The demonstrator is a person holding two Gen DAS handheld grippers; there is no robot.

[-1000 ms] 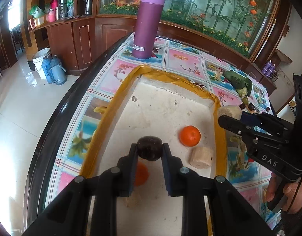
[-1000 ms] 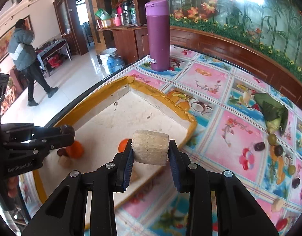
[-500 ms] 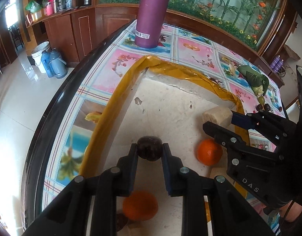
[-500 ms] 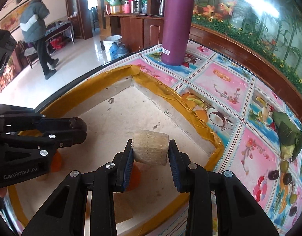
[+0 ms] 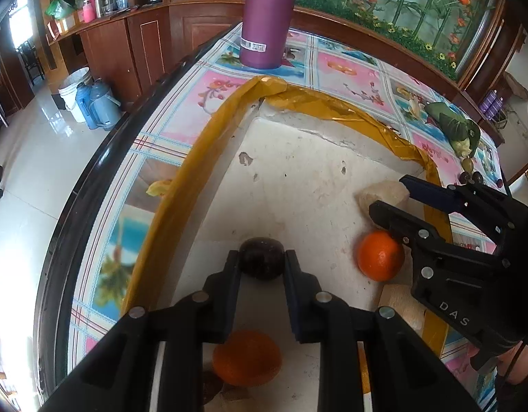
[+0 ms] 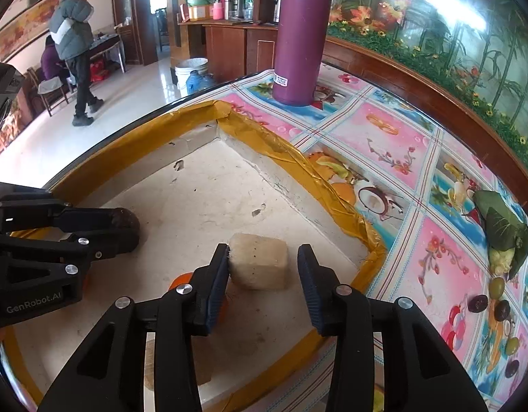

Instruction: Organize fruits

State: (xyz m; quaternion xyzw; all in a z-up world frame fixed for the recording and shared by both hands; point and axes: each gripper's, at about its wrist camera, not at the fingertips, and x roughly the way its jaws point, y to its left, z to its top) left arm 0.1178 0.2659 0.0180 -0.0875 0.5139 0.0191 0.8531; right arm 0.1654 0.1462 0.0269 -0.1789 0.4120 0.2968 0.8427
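A shallow white tray with a yellow taped rim lies on the patterned table. My left gripper is shut on a dark round fruit over the tray floor. My right gripper is open; a pale cut block sits on the tray floor between its fingers, touching the left one. An orange lies by the right gripper, another orange lies under my left gripper. A second pale block lies near the tray's right rim.
A tall purple flask stands on the table beyond the tray. A green leaf bundle and small dark and green fruits lie on the table to the right. A person stands on the floor at left.
My right gripper has come down into the tray, opened and let the pale block go onto the tray floor. My left gripper has kept hold of the dark fruit and moved slightly forward.
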